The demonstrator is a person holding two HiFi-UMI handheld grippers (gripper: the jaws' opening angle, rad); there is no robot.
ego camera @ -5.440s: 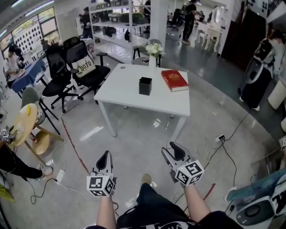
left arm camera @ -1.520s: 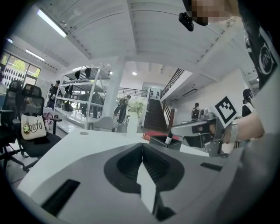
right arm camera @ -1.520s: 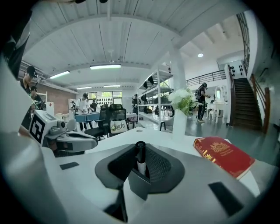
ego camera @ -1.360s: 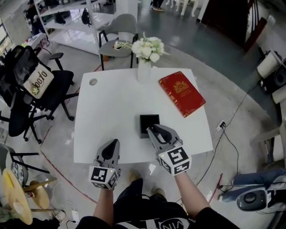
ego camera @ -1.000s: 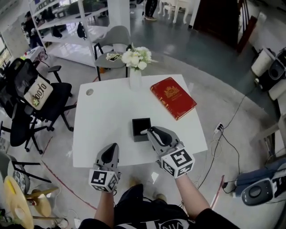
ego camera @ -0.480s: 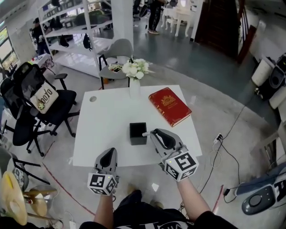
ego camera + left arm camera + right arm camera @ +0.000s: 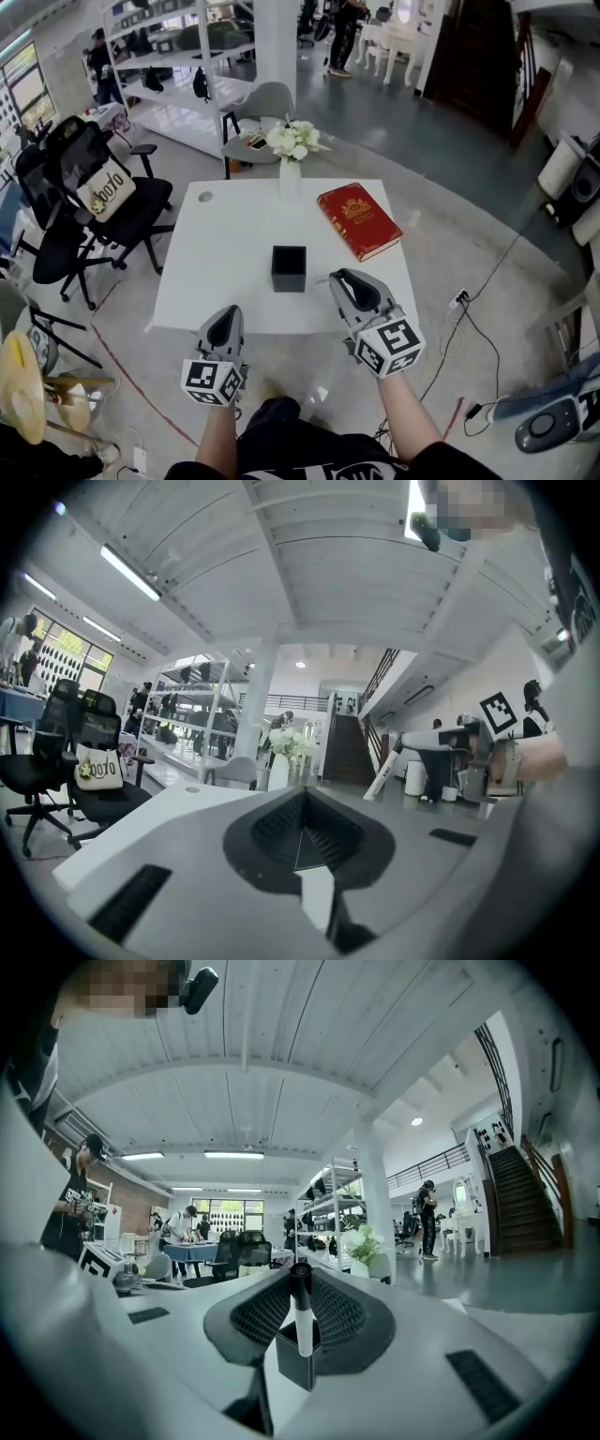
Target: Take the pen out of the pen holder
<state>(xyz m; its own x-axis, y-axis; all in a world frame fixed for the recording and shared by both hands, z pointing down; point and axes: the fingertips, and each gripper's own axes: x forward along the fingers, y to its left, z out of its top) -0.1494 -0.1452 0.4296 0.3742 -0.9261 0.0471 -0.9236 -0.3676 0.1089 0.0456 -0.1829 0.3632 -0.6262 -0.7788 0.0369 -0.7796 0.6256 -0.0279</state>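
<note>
A black square pen holder (image 7: 289, 268) stands near the middle of the white table (image 7: 225, 244). My right gripper (image 7: 345, 279) hangs just off the table's near edge, to the right of the holder, shut on a white pen with a black cap (image 7: 302, 1330). In the right gripper view (image 7: 300, 1302) the pen stands upright between the jaws, with the holder (image 7: 298, 1372) behind and below it. The left gripper view shows the same pen (image 7: 382, 780) sticking out of the right gripper (image 7: 441, 752). My left gripper (image 7: 225, 323) (image 7: 302, 841) is shut and empty, short of the table.
A red book (image 7: 358, 220) lies at the table's far right. A vase of white flowers (image 7: 292, 150) stands at its far edge. Black office chairs (image 7: 89, 202) are to the left, a grey chair (image 7: 258, 103) beyond the table, and cables (image 7: 469, 319) lie on the floor at the right.
The right gripper has drawn back from the holder towards me with the pen in it, now free of the holder. The left gripper has also pulled back and risen.
</note>
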